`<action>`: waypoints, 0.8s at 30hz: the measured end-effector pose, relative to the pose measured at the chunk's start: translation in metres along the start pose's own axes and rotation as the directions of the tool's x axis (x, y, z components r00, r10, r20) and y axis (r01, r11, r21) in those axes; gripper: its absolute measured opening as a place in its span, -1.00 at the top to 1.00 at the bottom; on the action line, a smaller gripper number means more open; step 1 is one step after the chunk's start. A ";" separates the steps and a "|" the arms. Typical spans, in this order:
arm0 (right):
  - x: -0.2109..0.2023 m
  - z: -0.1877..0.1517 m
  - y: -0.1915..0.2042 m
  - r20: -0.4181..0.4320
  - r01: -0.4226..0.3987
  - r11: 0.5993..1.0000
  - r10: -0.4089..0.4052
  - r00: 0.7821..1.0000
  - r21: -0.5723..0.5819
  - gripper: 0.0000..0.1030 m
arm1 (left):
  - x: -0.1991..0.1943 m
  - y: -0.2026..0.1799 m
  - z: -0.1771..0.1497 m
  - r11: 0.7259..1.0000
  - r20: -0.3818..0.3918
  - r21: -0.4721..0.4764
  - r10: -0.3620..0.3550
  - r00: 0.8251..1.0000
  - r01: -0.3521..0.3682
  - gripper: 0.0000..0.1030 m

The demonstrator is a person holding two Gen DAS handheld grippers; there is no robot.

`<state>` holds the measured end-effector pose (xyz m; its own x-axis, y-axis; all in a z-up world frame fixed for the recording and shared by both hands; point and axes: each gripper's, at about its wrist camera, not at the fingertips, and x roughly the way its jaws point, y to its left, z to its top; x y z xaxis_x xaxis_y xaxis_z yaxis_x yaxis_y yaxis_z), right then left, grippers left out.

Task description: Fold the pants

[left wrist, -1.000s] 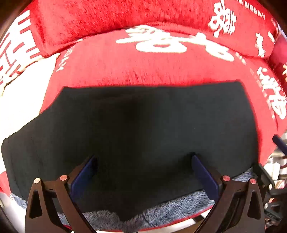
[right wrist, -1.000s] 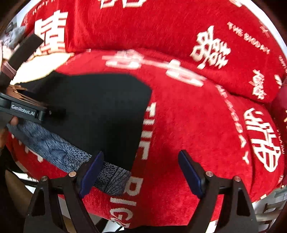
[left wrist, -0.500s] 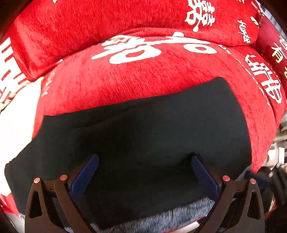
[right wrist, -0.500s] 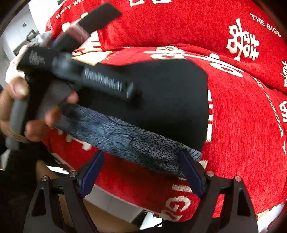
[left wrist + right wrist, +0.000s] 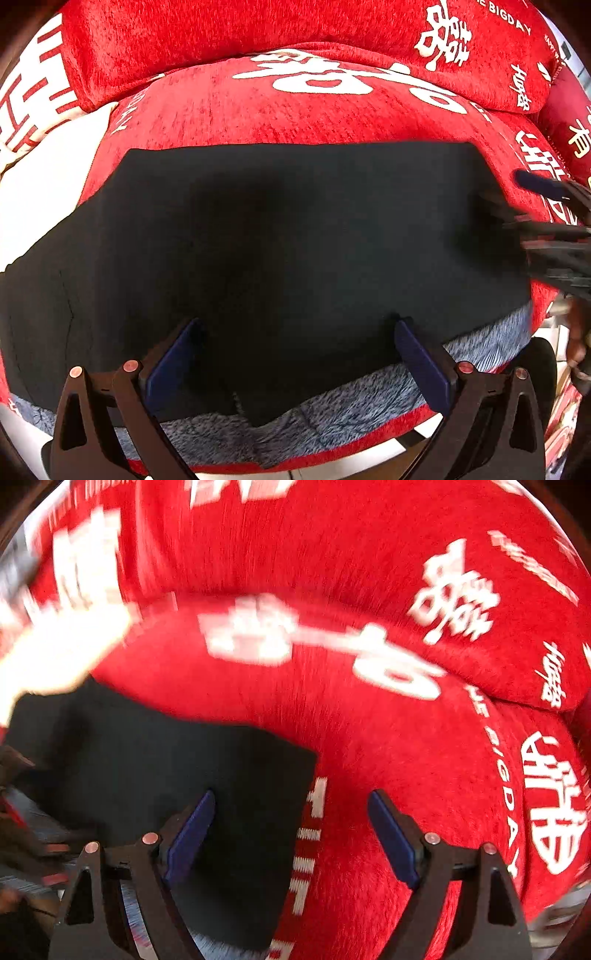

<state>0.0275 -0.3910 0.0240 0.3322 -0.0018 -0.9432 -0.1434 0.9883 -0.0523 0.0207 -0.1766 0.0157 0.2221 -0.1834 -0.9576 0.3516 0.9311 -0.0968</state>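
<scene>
The black pants [image 5: 295, 236] lie folded flat on a red cushion [image 5: 295, 118], a grey-blue fleecy lining [image 5: 354, 410] showing along their near edge. My left gripper [image 5: 295, 354] hovers open over the near middle of the pants, nothing between its blue pads. The right gripper [image 5: 546, 206] shows blurred at the pants' right edge in the left wrist view. In the right wrist view, the right gripper [image 5: 291, 830] stands open straddling the pants' [image 5: 166, 775] right edge, its left pad over black cloth, its right pad over red cushion [image 5: 406, 738].
Red back cushions with white lettering [image 5: 443, 40] rise behind the seat. A white patch [image 5: 44, 177] lies at the left. The seat's front edge [image 5: 332, 465] drops off just past the lining. A hand [image 5: 576, 332] holds the right gripper at the far right.
The right gripper has swung from the left side of the pants back to their right edge. The left gripper shifted slightly over the pants. The pants lie as before.
</scene>
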 end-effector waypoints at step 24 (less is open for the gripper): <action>-0.029 -0.058 0.142 0.021 0.079 0.985 -0.077 0.997 -0.155 -0.76 | -0.039 0.140 -0.072 0.958 0.098 -0.285 0.033 0.995 -0.003 -1.00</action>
<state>-0.0566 -0.2590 0.0253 0.3619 -0.0743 -0.9293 -0.2598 0.9493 -0.1771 -0.0041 -0.0169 0.0196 0.3219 -0.1832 -0.9289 0.0768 0.9829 -0.1672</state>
